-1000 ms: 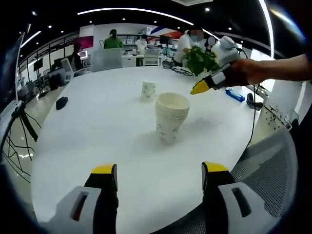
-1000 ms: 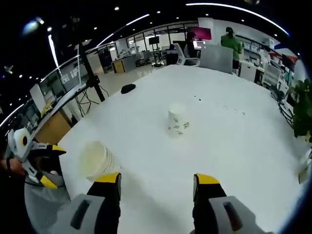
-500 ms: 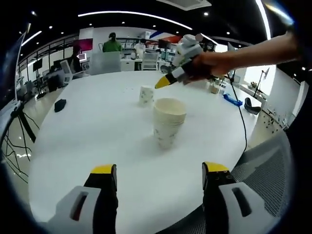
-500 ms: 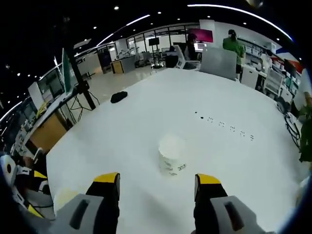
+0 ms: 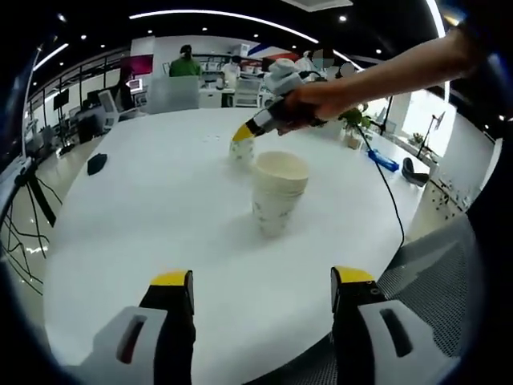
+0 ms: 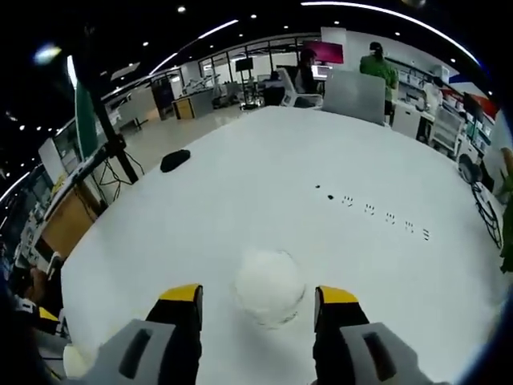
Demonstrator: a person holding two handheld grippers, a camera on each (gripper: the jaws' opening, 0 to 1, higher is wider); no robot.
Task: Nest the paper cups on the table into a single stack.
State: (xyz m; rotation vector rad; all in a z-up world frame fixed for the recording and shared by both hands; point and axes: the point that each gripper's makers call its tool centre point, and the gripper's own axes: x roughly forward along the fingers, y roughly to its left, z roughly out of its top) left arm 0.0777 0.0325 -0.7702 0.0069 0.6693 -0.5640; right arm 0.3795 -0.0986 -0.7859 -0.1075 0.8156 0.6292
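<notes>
The right gripper (image 6: pixel 256 298), jaws spread, straddles the single inverted white paper cup (image 6: pixel 269 285), apparently not yet touching. The left gripper (image 5: pixel 260 282), likewise unclosed, waits well short of the upright nested white cup stack (image 5: pixel 278 192) mid-table (image 5: pixel 144 216).

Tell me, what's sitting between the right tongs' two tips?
In the right gripper view, an upside-down paper cup stands on the white table between the open right tongs, not yet gripped.
</notes>
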